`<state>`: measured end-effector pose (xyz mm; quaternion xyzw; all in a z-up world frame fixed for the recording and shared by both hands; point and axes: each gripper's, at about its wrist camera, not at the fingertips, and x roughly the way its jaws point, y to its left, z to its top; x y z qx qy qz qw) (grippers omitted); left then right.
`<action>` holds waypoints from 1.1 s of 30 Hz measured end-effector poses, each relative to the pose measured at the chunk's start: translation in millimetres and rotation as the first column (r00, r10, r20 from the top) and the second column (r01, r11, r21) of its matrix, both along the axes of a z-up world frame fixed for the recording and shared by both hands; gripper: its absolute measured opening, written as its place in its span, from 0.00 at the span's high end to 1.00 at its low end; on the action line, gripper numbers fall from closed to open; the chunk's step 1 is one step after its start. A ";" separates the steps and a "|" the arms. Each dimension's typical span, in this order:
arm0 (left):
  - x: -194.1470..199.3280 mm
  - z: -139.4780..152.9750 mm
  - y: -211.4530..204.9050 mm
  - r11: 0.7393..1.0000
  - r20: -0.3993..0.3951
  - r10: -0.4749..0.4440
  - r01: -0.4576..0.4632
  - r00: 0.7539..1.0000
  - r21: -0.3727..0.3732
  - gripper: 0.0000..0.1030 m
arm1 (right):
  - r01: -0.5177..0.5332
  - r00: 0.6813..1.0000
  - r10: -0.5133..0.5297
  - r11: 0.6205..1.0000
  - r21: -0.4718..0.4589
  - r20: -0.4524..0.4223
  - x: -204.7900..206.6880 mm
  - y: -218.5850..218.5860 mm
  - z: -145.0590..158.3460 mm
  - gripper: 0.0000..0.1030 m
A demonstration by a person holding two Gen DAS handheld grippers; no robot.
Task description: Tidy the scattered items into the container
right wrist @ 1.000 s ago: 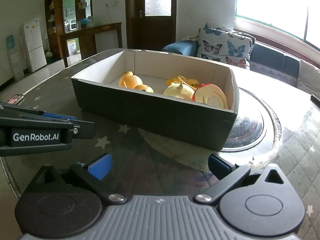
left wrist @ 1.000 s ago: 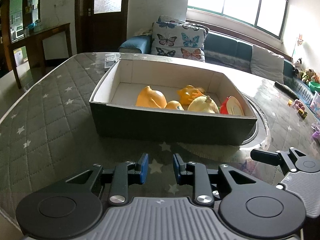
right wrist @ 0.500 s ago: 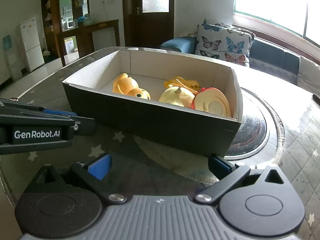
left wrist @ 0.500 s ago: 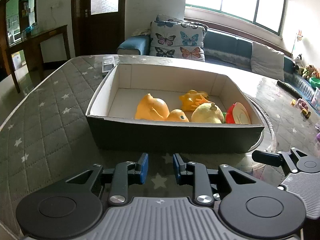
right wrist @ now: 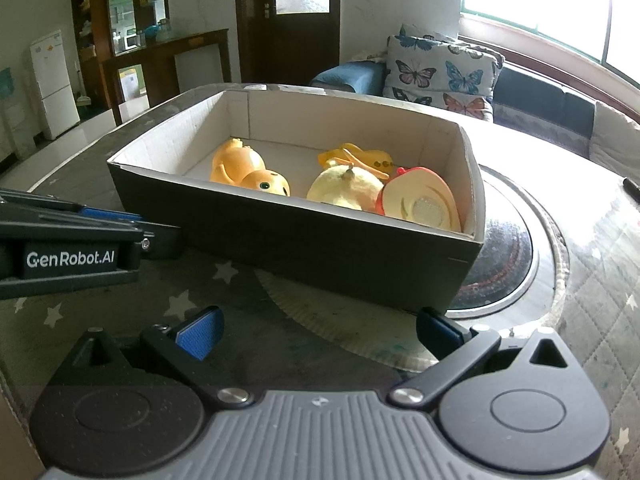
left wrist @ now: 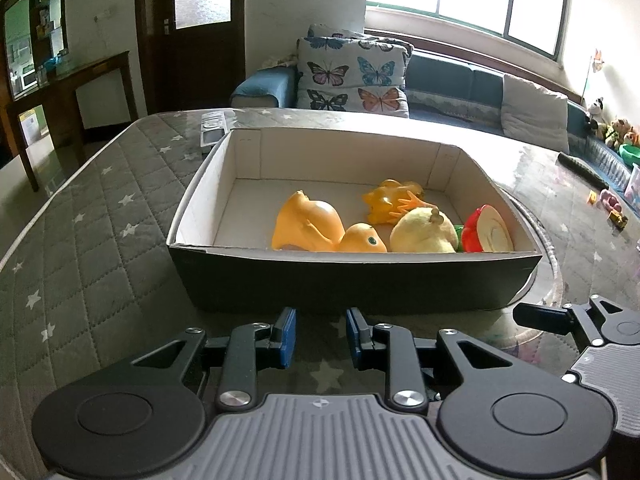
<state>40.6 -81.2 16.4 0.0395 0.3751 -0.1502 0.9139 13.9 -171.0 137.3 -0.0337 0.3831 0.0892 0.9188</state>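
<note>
- The near wall of the box (left wrist: 360, 280) hides the lower parts of the toys inside; in the left wrist view only their tops show above the rim.
- The green piece (left wrist: 460, 236) beside the red-rimmed toy is mostly covered and cannot be identified.
- The small objects at the far right edge of the bench (left wrist: 80, 240) are too small and blurred to name.
- The box is an open cardboard tray, black outside and pale inside, resting on the grey star-quilted bench cover.
- Inside lie an orange duck (right wrist: 248, 170) on its side, a yellow spiky toy (left wrist: 390, 200) toward the back, a pale yellow fruit (right wrist: 346, 190) with a short stem, and a red-rimmed sliced fruit toy (right wrist: 420, 202) leaning against the right wall.
- All the toys sit in the right half of the box, touching or nearly touching one another.
- The left gripper (left wrist: 320, 338) is low in front of the box's near wall, its blue pads a narrow gap apart with nothing between them.
- The right gripper (right wrist: 316, 332) is spread wide and empty, near the box's near right corner.
- A round metal plate (right wrist: 504, 256) set in the bench lies partly under the box's right end.
</note>
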 end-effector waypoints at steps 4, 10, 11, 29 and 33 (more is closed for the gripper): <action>3.0 -0.2 -1.6 1.000 0.000 -0.004 0.004 1.000 0.006 0.72 | 0.006 1.000 -0.006 1.000 0.000 -0.008 2.6 -1.7 -1.5 0.00; 5.1 -0.5 -4.1 1.000 -0.001 -0.016 0.016 1.000 0.019 0.72 | 0.010 1.000 -0.010 1.000 0.000 -0.022 6.7 -2.0 -3.4 0.00; 5.1 -1.0 -4.8 1.000 -0.004 -0.019 0.019 1.000 0.021 0.72 | 0.011 1.000 -0.011 1.000 0.001 -0.022 7.1 -2.1 -3.4 0.00; 13.1 -4.5 -10.7 0.998 -0.016 -0.030 0.031 0.999 0.051 0.72 | 0.036 0.999 -0.036 0.999 0.004 -0.030 15.7 -9.7 -7.8 0.00; 13.6 -6.5 -10.7 0.998 -0.024 -0.031 0.033 0.999 0.051 0.72 | 0.035 0.999 -0.035 0.999 0.004 -0.034 16.5 -9.5 -8.9 0.00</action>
